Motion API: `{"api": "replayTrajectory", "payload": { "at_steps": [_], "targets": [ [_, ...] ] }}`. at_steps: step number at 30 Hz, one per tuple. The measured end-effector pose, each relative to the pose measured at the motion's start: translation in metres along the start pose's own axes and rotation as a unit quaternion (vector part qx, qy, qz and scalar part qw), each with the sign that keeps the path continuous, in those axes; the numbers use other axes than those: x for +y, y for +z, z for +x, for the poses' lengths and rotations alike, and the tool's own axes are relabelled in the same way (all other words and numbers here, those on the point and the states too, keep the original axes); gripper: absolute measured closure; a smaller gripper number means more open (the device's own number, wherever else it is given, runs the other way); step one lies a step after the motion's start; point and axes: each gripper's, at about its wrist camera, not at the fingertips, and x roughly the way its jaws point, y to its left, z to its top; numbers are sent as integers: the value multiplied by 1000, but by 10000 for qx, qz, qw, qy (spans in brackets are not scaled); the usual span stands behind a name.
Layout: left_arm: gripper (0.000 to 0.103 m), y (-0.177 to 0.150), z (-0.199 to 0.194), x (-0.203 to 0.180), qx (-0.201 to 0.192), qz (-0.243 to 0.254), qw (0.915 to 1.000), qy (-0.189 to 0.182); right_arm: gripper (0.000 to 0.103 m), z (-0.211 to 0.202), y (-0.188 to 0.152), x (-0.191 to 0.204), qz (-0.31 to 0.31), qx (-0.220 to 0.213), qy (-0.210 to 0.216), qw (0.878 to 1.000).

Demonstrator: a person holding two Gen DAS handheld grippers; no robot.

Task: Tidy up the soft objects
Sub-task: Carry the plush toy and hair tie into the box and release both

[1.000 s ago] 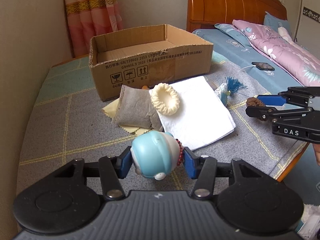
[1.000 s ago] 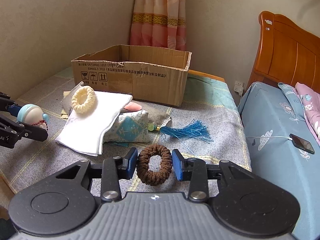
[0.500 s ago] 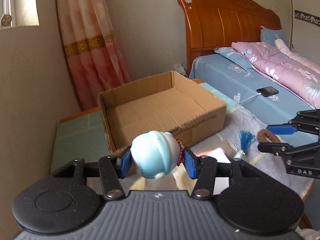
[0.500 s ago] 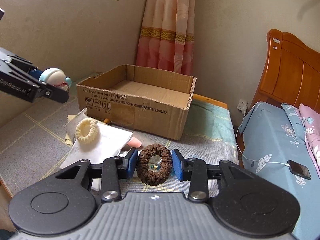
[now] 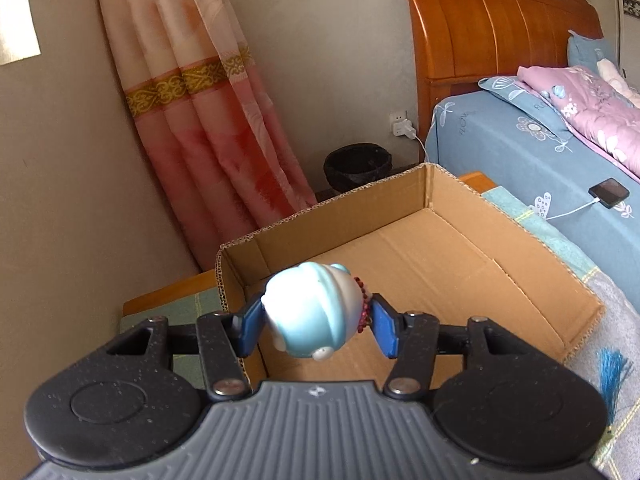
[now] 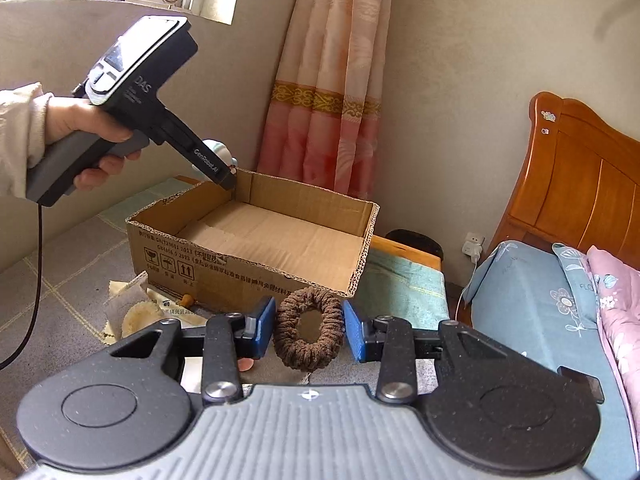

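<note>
A round light-blue toy (image 5: 308,308) with a red bead string sits between the blue pads of my left gripper (image 5: 316,330). The jaws are opening, but the pads still touch the toy. It hangs above the near left corner of the open cardboard box (image 5: 460,264), whose floor is bare. In the right wrist view a hand (image 6: 88,120) holds that gripper over the box's (image 6: 248,264) far left corner, with the toy (image 6: 218,148) peeking out behind its fingers. My right gripper (image 6: 309,334) is shut on a brown scrunchie (image 6: 309,356), in front of the box and above the table.
A cream scrunchie (image 6: 138,320) and a grey pouch (image 6: 124,300) lie on the checked cloth in front of the box. A teal tassel (image 5: 610,372) lies to its right. A black bin (image 5: 358,164) stands behind the box, and a phone (image 5: 608,192) lies on the bed.
My left gripper has risen and moved forward with the toy, from above the cloth to over the box. My right gripper has lifted a little with the brown scrunchie.
</note>
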Motion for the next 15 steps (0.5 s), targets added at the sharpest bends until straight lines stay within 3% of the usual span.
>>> {"api": "replayTrajectory", "payload": {
  "at_steps": [2, 3, 7, 15],
  "targets": [
    [15, 3, 15, 5, 25, -97, 9999, -9, 61, 2, 0, -1, -4, 20, -37, 10000],
    [11, 3, 20, 6, 36, -122, 9999, -41, 61, 3, 1, -1, -5, 33, -58, 10000],
    [9, -2, 16, 13, -130, -308, 9992, 210, 61, 5, 2, 0, 6, 72, -57, 10000],
    [3, -31, -43, 13, -432, -308, 9986, 77, 61, 9, 14, 9, -70, 85, 43, 9999]
  ]
}}
